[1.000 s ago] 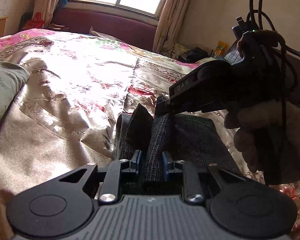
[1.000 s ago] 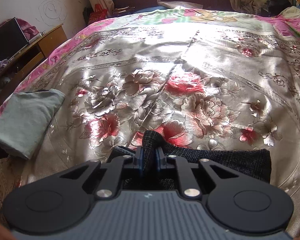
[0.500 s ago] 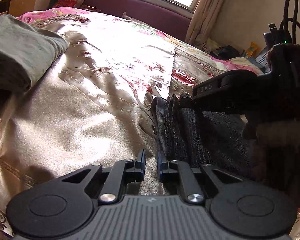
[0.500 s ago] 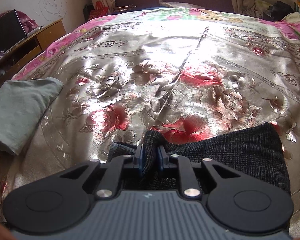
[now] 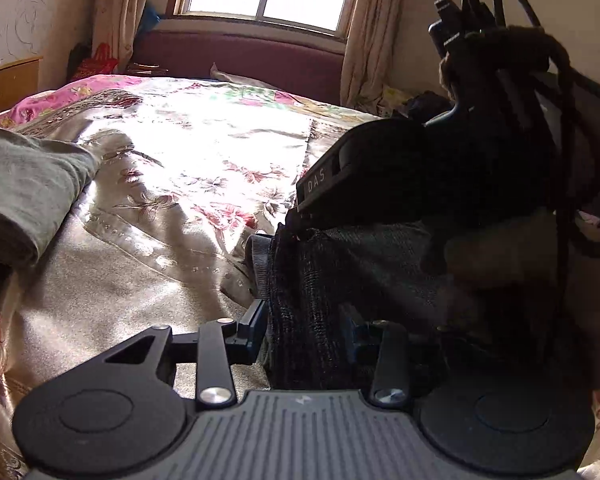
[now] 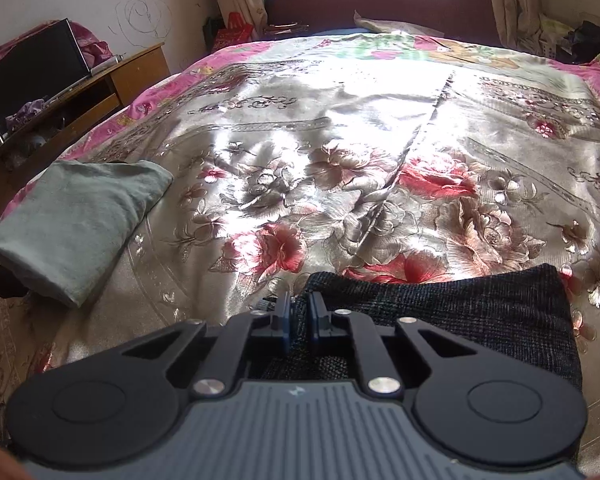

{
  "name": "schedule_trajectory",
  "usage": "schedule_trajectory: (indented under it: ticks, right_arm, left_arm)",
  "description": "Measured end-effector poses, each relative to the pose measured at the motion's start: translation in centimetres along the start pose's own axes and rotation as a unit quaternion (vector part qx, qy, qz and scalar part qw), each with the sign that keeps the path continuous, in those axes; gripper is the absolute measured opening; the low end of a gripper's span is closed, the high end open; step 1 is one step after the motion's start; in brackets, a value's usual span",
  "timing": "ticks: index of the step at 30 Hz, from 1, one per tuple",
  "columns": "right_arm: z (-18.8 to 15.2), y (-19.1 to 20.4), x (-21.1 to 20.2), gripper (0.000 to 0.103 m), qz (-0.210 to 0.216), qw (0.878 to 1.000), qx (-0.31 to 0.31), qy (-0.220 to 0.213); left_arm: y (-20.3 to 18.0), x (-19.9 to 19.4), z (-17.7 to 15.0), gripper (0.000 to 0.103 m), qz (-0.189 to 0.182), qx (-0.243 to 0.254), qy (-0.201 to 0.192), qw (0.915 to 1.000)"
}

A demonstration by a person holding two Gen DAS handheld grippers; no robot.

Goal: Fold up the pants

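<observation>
Dark woven pants (image 6: 440,312) lie bunched on the satin bedspread (image 6: 340,160). The right gripper (image 6: 298,316) pinches their edge tight; the left gripper (image 5: 304,320), spread wide, straddles a fold. It should close squarely before any lifting.

Dark charcoal woven pants (image 6: 440,308) lying folded on floral bedspread, left edge bunching upward in thick fold (image 5: 300,280).

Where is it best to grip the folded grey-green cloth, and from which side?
Grip the grey-green cloth at its thick near end, probably a fold, coming in low from the near-right along the bedspread. The cloth lies flat, and a fold keeps the layers together.
</observation>
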State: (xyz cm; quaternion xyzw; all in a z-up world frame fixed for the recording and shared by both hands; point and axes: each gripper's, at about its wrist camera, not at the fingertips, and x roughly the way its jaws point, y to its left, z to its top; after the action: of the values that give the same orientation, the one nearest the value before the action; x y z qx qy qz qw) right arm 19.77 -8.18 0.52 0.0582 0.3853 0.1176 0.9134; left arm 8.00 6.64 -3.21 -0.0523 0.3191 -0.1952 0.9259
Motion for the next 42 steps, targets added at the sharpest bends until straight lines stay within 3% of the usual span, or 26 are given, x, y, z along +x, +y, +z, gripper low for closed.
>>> schedule_trajectory:
  ticks: [2, 4, 6, 10, 14, 18, 21, 23, 26, 29, 31, 34, 37, 39, 40, 42]
  right_arm:
    - [-0.3, 0.4, 0.7, 0.012, 0.016, 1.0, -0.006, 0.007]
    - [-0.7, 0.6, 2.2, 0.008, 0.067, 0.997, 0.001, 0.048]
    - [-1.4, 0.9, 3.2, 0.004, 0.077, 0.994, 0.018, 0.074]
    - [-1.4, -0.7, -1.5, 0.008, 0.107, 0.992, 0.06, 0.004]
    - [-1.5, -4.4, -6.8, 0.012, 0.072, 0.994, 0.063, -0.05]
    - [-1.9, -7.8, -6.9, 0.012, 0.015, 0.996, 0.074, -0.053]
    - [-2.0, -9.0, -5.0, 0.012, 0.007, 0.994, 0.1, -0.041]
    - [-1.9, -8.5, -4.1, 0.012, 0.004, 0.995, 0.083, -0.046]
    - [-2.1, -7.9, -2.1, 0.012, 0.016, 0.997, 0.075, -0.025]
    - [-2.7, -7.8, -0.3, 0.012, 0.02, 0.997, 0.076, 0.004]
    - [-2.8, -8.2, -1.3, 0.012, 0.029, 0.995, 0.093, -0.001]
    - [-3.6, -9.4, -5.2, 0.012, 0.048, 0.992, 0.116, -0.032]
    - [-6.1, -10.2, -8.9, 0.012, 0.03, 0.993, 0.107, -0.051]
    - [-8.1, -10.4, -9.7, 0.012, 0.017, 0.995, 0.096, -0.034]
    - [-9.1, -10.7, -9.2, 0.012, 0.023, 0.994, 0.102, -0.008]
    - [-10.3, -11.5, -9.0, 0.009, 0.034, 0.99, 0.133, 0.003]
  left_arm:
    - [1.1, 1.1, -0.4, 0.051, -0.012, -0.035, 0.025, 0.999]
    - [2.5, 1.8, -0.8, 0.053, -0.028, -0.074, 0.039, 0.9961]
    - [3.1, 1.8, -0.8, 0.055, -0.034, -0.09, 0.043, 0.9945]
    - [1.7, 0.3, -0.3, 0.054, -0.018, -0.06, 0.038, 0.9973]
    - [0.6, -1.9, 1.0, 0.053, -0.003, -0.035, 0.004, 0.9994]
    - [-1.1, -2.7, 2.8, 0.053, 0.013, -0.005, -0.036, 0.9993]
    - [-2.1, -0.8, 3.3, 0.053, 0.009, 0.017, -0.03, 0.9994]
    - [-2.2, 0.8, 3.3, 0.053, 0.011, 0.021, -0.017, 0.9996]
    - [-1.8, 3.8, 2.5, 0.054, 0.044, 0.03, 0.036, 0.9979]
    - [-0.7, 4.5, 1.9, 0.061, 0.041, 0.001, 0.059, 0.9974]
    - [-0.4, 3.4, 2.1, 0.062, 0.032, -0.012, 0.057, 0.9978]
    - [-1.2, 1.7, 2.1, 0.061, 0.043, 0.007, 0.047, 0.998]
    - [-2.3, 1.0, 1.4, 0.061, 0.046, 0.025, 0.049, 0.9974]
    - [-2.8, 1.7, 0.6, 0.061, 0.049, 0.029, 0.069, 0.996]
    - [-3.0, 1.9, 0.3, 0.062, 0.05, 0.03, 0.072, 0.9956]
    - [-2.8, 1.9, 0.3, 0.062, 0.047, 0.022, 0.081, 0.9954]
